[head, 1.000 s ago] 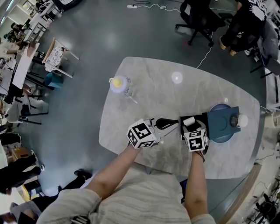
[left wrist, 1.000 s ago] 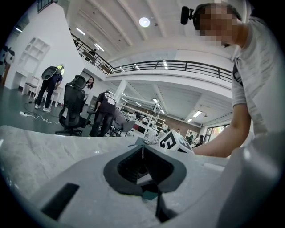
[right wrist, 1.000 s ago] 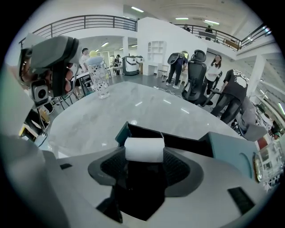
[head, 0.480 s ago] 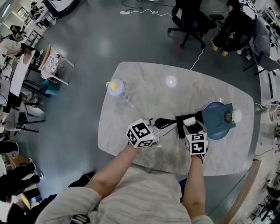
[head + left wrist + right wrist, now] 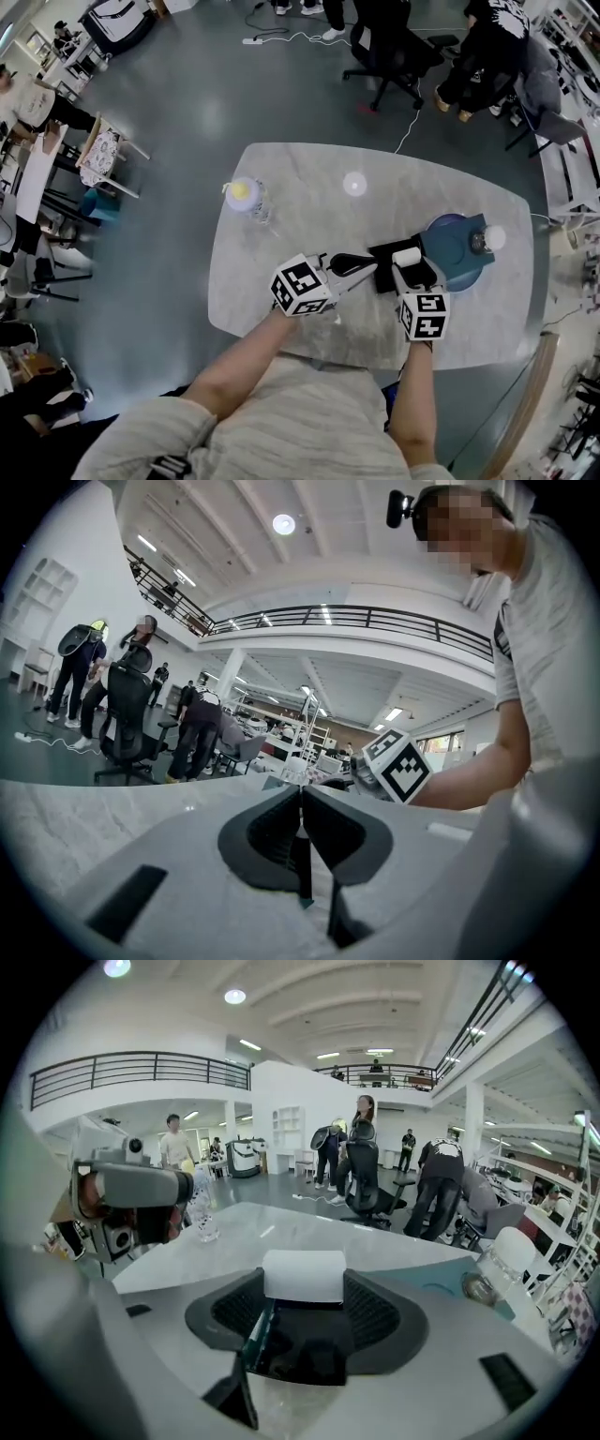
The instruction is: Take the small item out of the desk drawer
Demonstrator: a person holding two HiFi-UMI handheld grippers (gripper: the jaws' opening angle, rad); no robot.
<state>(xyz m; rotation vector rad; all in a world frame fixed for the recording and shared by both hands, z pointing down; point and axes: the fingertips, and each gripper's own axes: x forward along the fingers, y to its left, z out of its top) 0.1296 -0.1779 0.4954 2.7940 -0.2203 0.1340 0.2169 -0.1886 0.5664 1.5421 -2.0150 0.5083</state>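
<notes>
Landmark: a teal drawer unit (image 5: 450,246) stands on the marble table (image 5: 272,253), and every place below is given from it.
Drawer: black and pulled out (image 5: 382,255) from the unit's face, on the side toward the left gripper – seen from above, its dark inside (image 5: 309,1335) is open to the right gripper view.
Small item: a white block (image 5: 406,256) over the open drawer, just beside the unit's face. In the right gripper view it (image 5: 302,1269) sits between the two dark ribbed pads, with the drawer's black inside below it.
Right gripper: its jaws (image 5: 409,266) reach in over the drawer from the person's side and are clamped on the white block, one pad against each flank (image 5: 304,1290). Its marker cube (image 5: 424,316) lies farther from the unit, toward the person.
Left gripper: on the far side of the drawer from the unit, tips (image 5: 362,264) pointing at the drawer's outer end. Whether they touch it cannot be told. The jaws are pressed together with nothing between them (image 5: 302,829).
Top of the unit: a pale rounded thing (image 5: 487,237) rests there – too small to name.
Bottle: clear with a yellow cap (image 5: 246,195), upright, well apart from the unit, beyond the left gripper near the table's far-left edge.
Beyond the table: an office chair (image 5: 389,52) and people, well past the unit on the grey floor.
</notes>
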